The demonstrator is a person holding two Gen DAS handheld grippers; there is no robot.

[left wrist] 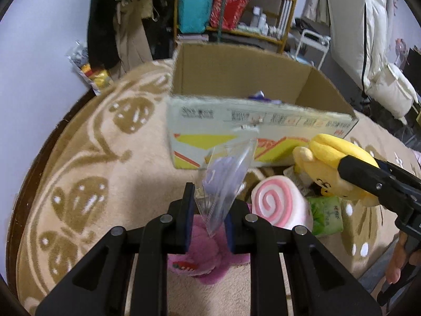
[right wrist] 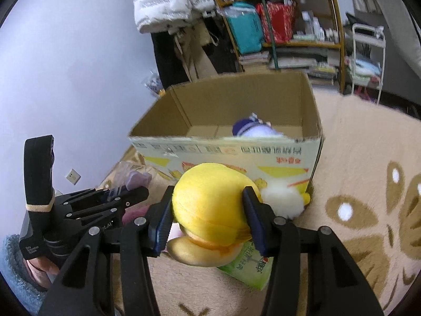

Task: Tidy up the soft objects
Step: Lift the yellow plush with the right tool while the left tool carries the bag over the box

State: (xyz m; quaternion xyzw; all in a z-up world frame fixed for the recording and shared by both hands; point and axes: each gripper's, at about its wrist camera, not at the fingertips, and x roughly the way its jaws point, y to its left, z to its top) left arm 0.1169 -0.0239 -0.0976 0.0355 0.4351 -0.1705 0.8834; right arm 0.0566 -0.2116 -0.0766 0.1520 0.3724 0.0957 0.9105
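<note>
My left gripper (left wrist: 210, 218) is shut on the lower corner of a clear plastic bag (left wrist: 226, 176) with a purple soft thing inside, held above the rug. In the right wrist view the left gripper (right wrist: 123, 192) and its bag (right wrist: 134, 177) show at the left. My right gripper (right wrist: 208, 205) is shut on a yellow plush toy (right wrist: 210, 208), pads pressing into both sides. That toy (left wrist: 323, 155) also hangs at the right of the left wrist view. Just beyond both stands an open cardboard box (right wrist: 236, 100) holding a purple and white plush (right wrist: 252, 129).
On the beige patterned rug (left wrist: 92, 171) lie a pink swirl cushion (left wrist: 276, 202), a magenta plush (left wrist: 205, 258), a green tissue pack (right wrist: 250, 271) and a white fluffy toy (right wrist: 281, 200). Behind the box (left wrist: 236, 79) are a crowded shelf (left wrist: 236, 8), hanging clothes and a white cart (right wrist: 368, 52).
</note>
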